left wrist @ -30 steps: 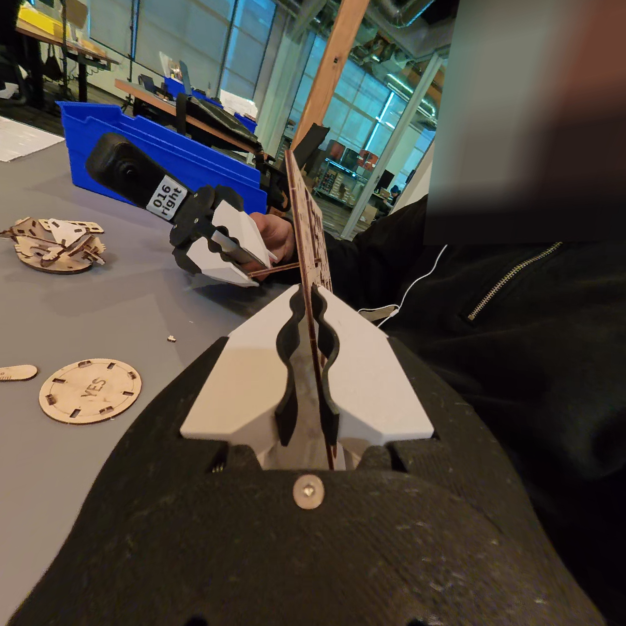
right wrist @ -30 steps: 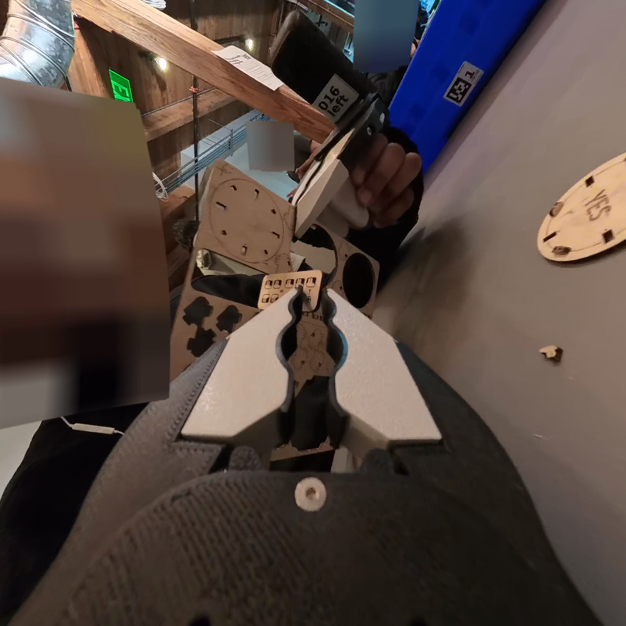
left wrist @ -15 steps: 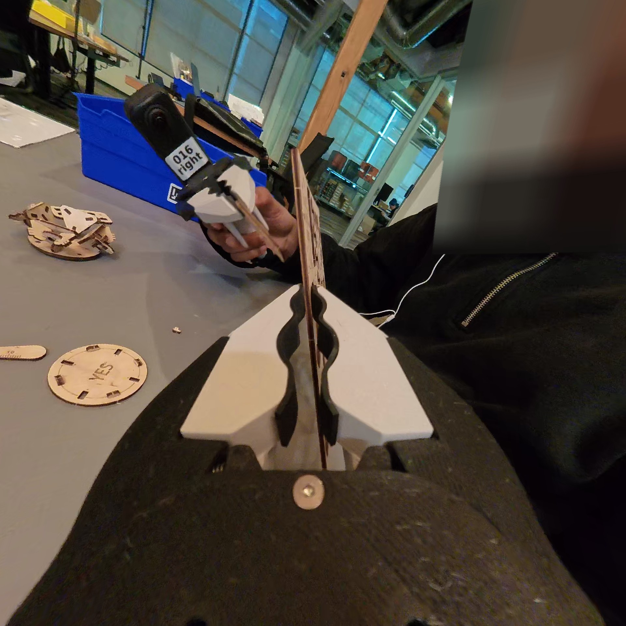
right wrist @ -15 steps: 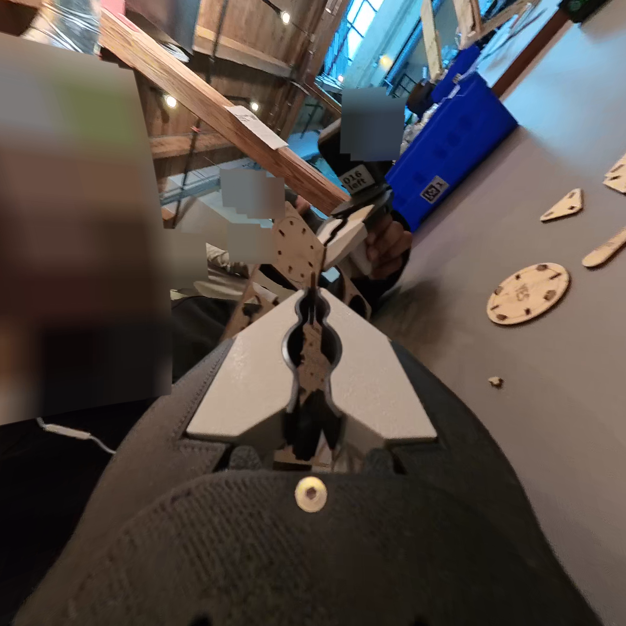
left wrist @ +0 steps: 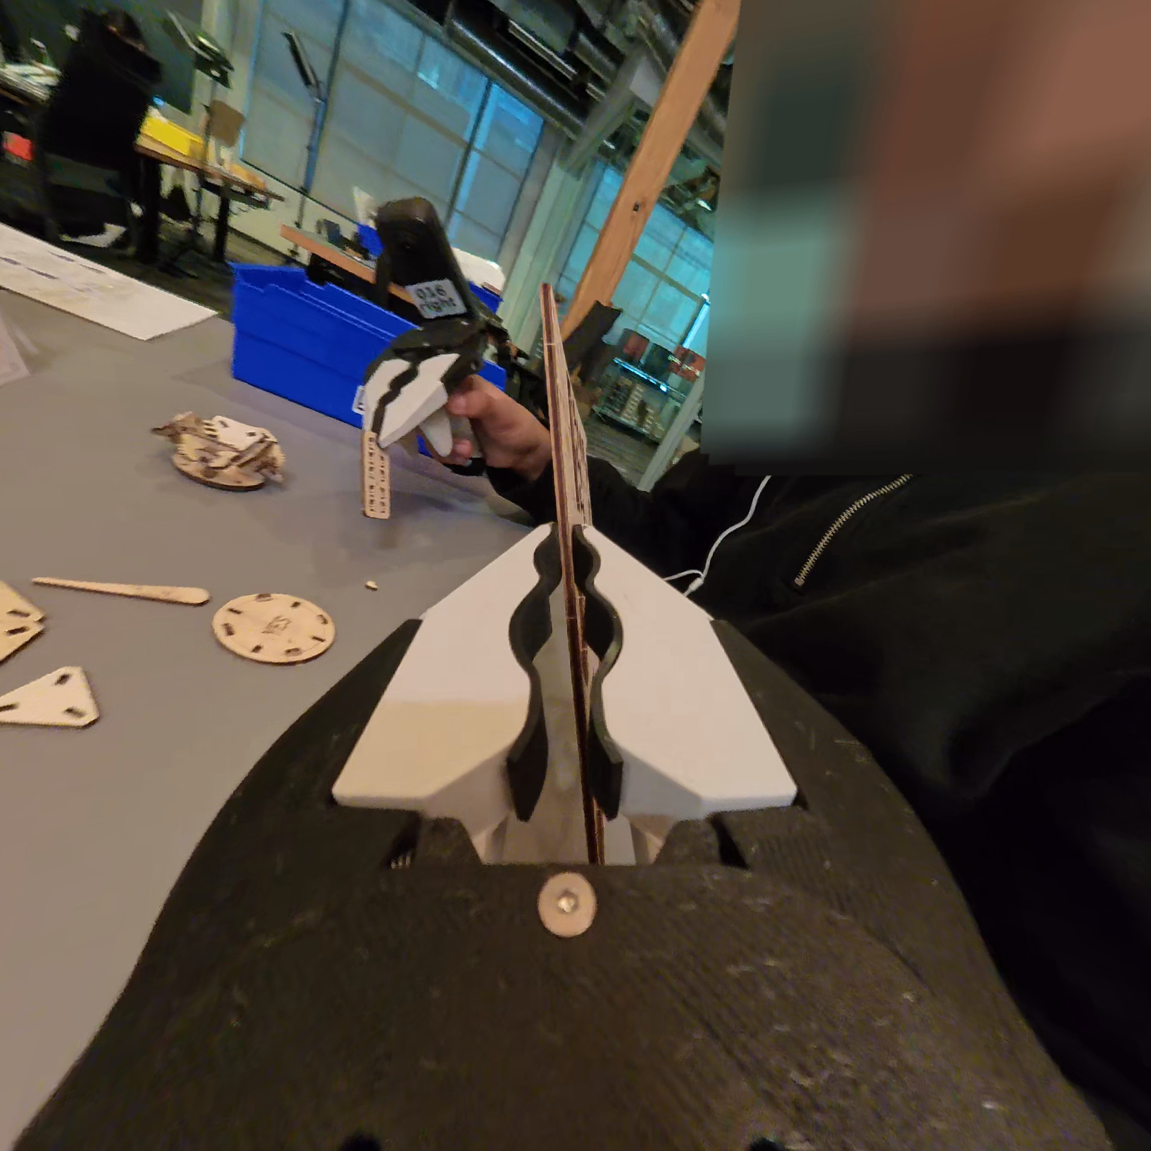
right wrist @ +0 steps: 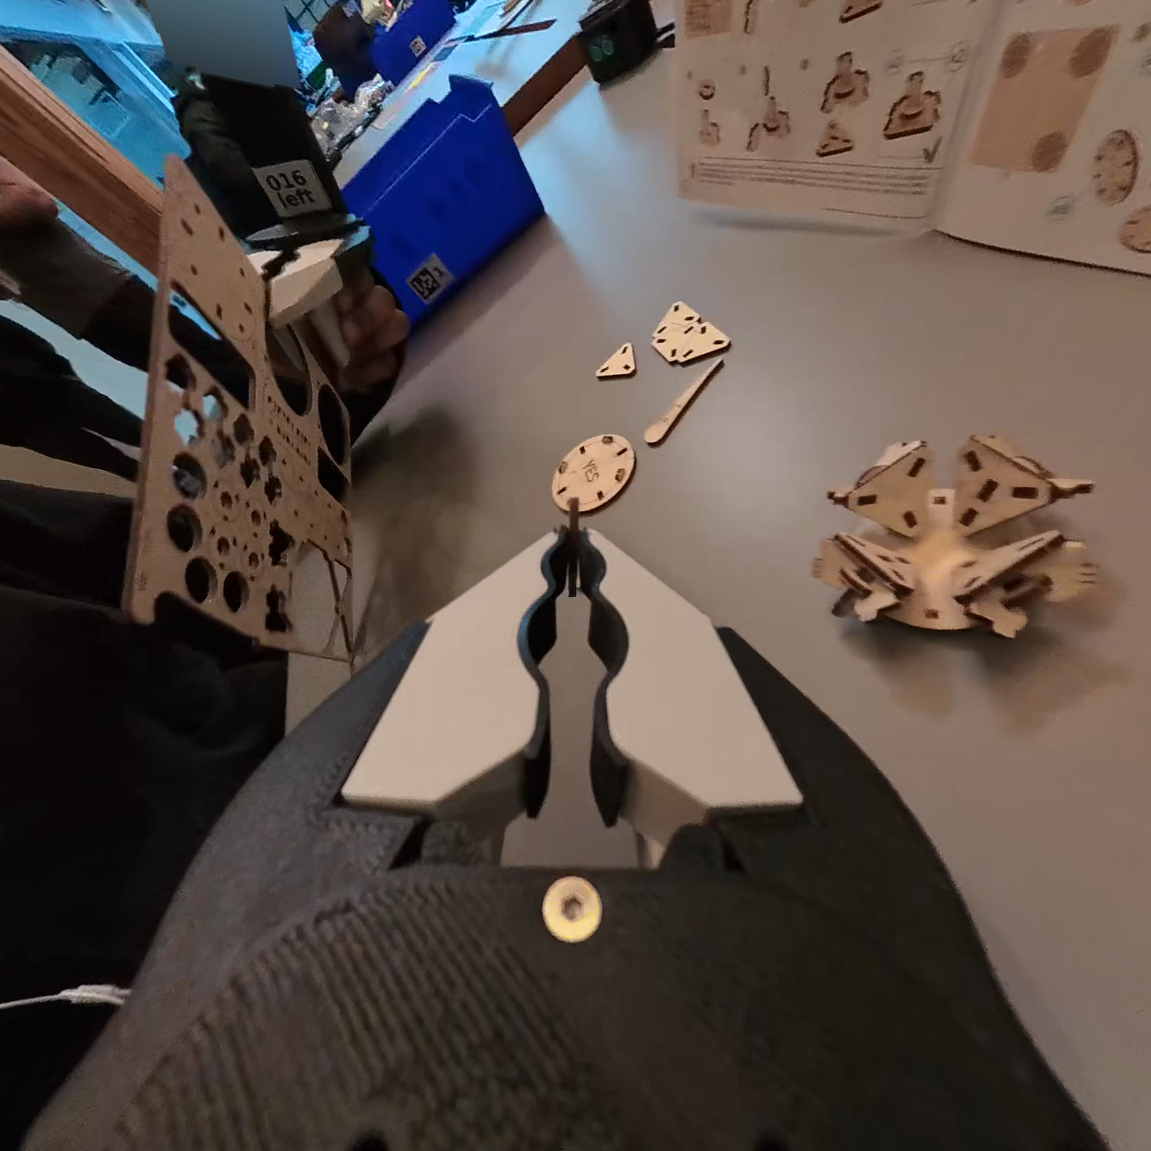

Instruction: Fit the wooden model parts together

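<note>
Presently: left gripper (left wrist: 565, 529) clamped edge-on to punched plywood sheet (right wrist: 205, 436), held upright off grey table (right wrist: 809, 386), pads pressing both faces. Right gripper (right wrist: 570, 537) closed on small slotted wooden strip (left wrist: 376, 476), hanging down from tips above table, just short of slotted disc (right wrist: 593, 474). Half-built wooden model (right wrist: 953, 542) off right; loose triangles (right wrist: 688, 339), stick (right wrist: 682, 402), blue bin (right wrist: 442, 187), instruction sheet (right wrist: 934, 124) beyond.

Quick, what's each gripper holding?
Left gripper: shut on the punched-out wooden sheet.
Right gripper: shut on a small slotted wooden strip.
</note>
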{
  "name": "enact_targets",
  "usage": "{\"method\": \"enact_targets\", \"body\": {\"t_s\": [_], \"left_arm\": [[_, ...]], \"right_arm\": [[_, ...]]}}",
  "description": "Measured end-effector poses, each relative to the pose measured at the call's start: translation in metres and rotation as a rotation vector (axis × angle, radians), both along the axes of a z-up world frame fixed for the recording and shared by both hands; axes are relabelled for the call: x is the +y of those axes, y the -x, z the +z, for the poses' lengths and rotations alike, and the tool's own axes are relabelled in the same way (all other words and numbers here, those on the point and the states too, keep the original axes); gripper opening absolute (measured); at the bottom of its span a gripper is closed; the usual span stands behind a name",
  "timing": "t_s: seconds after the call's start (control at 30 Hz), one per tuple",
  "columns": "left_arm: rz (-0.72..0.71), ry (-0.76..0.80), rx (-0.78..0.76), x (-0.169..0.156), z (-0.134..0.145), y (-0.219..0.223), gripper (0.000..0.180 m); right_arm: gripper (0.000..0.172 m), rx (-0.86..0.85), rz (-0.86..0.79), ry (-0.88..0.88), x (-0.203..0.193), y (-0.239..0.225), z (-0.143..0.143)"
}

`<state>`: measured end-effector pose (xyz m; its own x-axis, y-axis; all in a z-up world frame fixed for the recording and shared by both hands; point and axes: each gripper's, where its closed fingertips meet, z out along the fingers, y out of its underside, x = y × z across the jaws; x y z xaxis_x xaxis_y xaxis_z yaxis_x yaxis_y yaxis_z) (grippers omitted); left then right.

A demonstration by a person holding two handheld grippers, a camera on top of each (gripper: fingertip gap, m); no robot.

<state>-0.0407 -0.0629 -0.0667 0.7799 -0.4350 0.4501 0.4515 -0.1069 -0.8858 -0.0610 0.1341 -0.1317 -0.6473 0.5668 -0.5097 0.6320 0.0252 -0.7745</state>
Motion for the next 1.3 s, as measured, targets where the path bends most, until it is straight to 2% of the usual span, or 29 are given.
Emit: {"method": "enact_targets", "body": {"t_s": [0.1,0.3,0.43,0.53,0.63,0.73,0.87,0.97,1.1,1.3], "left_arm": [[0.063,0.017,-0.036,0.001,-0.005,0.014,0.0],[0.174,0.042,-0.082,0.005,-0.011,0.035,0.0],[0.221,0.034,-0.092,0.001,-0.011,0.044,0.0],[0.222,0.036,-0.102,0.001,-0.012,0.045,0.0],[0.217,0.038,-0.097,0.004,-0.012,0.043,0.0],[0.207,0.038,-0.098,0.006,-0.012,0.04,0.0],[0.213,0.044,-0.094,0.007,-0.014,0.04,0.0],[0.221,0.035,-0.089,0.005,-0.013,0.04,0.0],[0.226,0.032,-0.083,0.004,-0.013,0.04,0.0],[0.226,0.027,-0.076,0.004,-0.012,0.04,0.0]], "right_arm": [[0.0,0.038,-0.074,-0.061,0.017,0.008,0.0],[0.0,0.288,-0.481,-0.262,0.107,0.029,0.036],[0.0,0.24,-0.688,-0.464,0.154,0.031,0.02],[0.0,0.131,-0.714,-0.481,0.154,0.035,0.0],[0.0,0.072,-0.717,-0.385,0.144,0.043,-0.009],[0.0,0.141,-0.742,-0.366,0.145,0.048,-0.005],[0.0,0.313,-0.869,-0.561,0.167,0.049,0.003],[0.0,0.391,-0.984,-0.61,0.178,0.049,0.004],[0.0,0.251,-1.001,-0.42,0.171,0.054,-0.017],[0.0,0.217,-1.039,-0.435,0.185,0.051,-0.021]]}}
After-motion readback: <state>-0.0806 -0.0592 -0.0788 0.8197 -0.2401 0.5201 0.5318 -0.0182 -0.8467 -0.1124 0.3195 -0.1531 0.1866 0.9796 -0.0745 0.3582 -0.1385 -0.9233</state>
